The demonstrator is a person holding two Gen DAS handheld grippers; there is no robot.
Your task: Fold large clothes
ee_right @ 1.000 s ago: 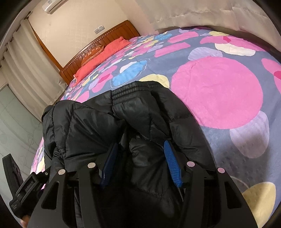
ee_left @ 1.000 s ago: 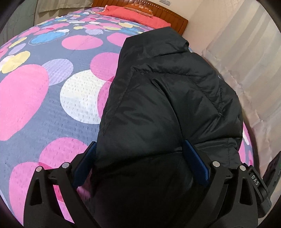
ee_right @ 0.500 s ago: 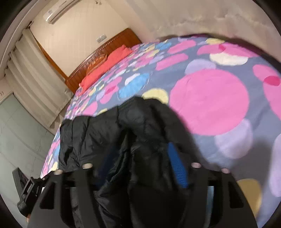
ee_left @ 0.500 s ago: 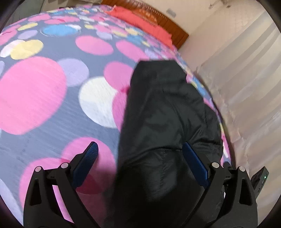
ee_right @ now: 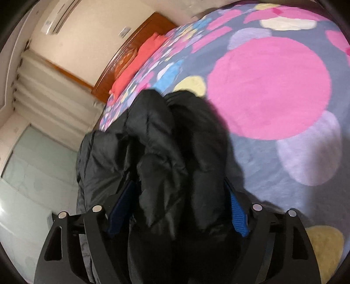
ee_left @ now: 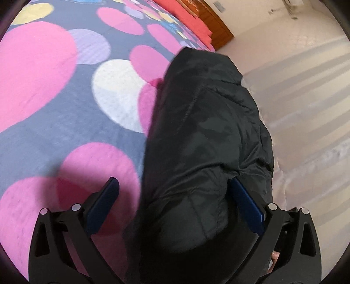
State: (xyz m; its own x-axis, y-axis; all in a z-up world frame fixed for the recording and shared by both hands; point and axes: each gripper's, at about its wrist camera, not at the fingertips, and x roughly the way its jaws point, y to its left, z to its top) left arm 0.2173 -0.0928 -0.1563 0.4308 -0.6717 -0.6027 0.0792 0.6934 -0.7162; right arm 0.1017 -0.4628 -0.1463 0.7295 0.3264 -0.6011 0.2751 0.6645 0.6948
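A black puffer jacket (ee_left: pixel 207 131) lies folded into a long bundle along the edge of a bed, on a grey bedspread (ee_left: pixel 43 76) with big pink, white and lilac dots. My left gripper (ee_left: pixel 174 181) straddles its near end, jaws opening wide. Its left pad (ee_left: pixel 105 201) stands clear over the bedspread and its right pad (ee_left: pixel 247 207) sits at the jacket's side. In the right wrist view the jacket (ee_right: pixel 157 142) bunches up between the fingers of my right gripper (ee_right: pixel 178 183). Those jaws are opening too, with the pads (ee_right: pixel 238 214) beside the folds and no visible pinch.
A wooden headboard (ee_right: pixel 131 43) and red pillows (ee_right: pixel 140 61) are at the far end of the bed. Pale curtains (ee_left: pixel 306 109) hang close beside the jacket's side of the bed. An air conditioner (ee_right: pixel 59 19) is high on the wall.
My right gripper's fingers have spread from a narrow hold on a jacket fold to a wide gap. The left gripper has swung so its left pad now stands off the jacket.
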